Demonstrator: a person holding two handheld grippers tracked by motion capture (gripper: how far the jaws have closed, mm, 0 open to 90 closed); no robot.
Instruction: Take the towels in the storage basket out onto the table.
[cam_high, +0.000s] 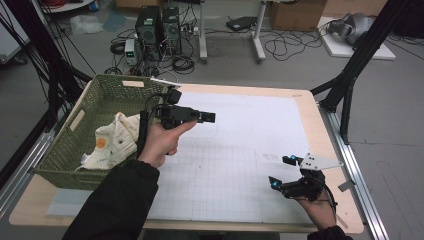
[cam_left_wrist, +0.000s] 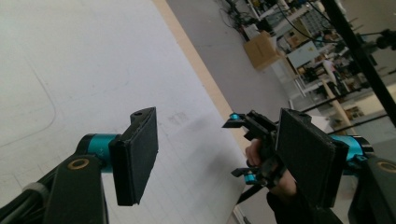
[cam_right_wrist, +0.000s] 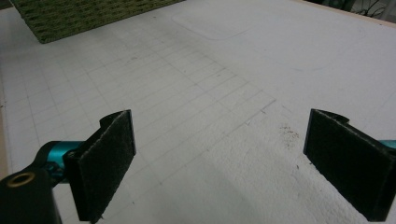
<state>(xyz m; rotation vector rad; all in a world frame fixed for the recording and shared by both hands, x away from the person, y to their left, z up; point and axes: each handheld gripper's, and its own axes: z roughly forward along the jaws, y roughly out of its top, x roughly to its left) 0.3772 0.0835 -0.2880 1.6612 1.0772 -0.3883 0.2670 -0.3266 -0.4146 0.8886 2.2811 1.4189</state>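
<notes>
While both tongs gape wide and empty, the crumpled cream printed cloth (cam_high: 114, 141) lies in the green woven basket (cam_high: 67, 167), just left of the left tongs (cam_high: 207, 117); the right tongs (cam_high: 280, 172) sit well apart.

Cream printed cloth (cam_high: 116, 140) — crumpled, inside green basket (cam_high: 75, 172), table's left

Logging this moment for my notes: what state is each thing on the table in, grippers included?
Left gripper: open, nothing between its fingers, held above the mat beside the basket.
Right gripper: open, empty, low over the mat's near right corner.
Green woven basket: upright at the table's left end, holding cloth.
Cream printed cloth: crumpled inside the basket, untouched.
White grid mat: lying flat, bare.
</notes>
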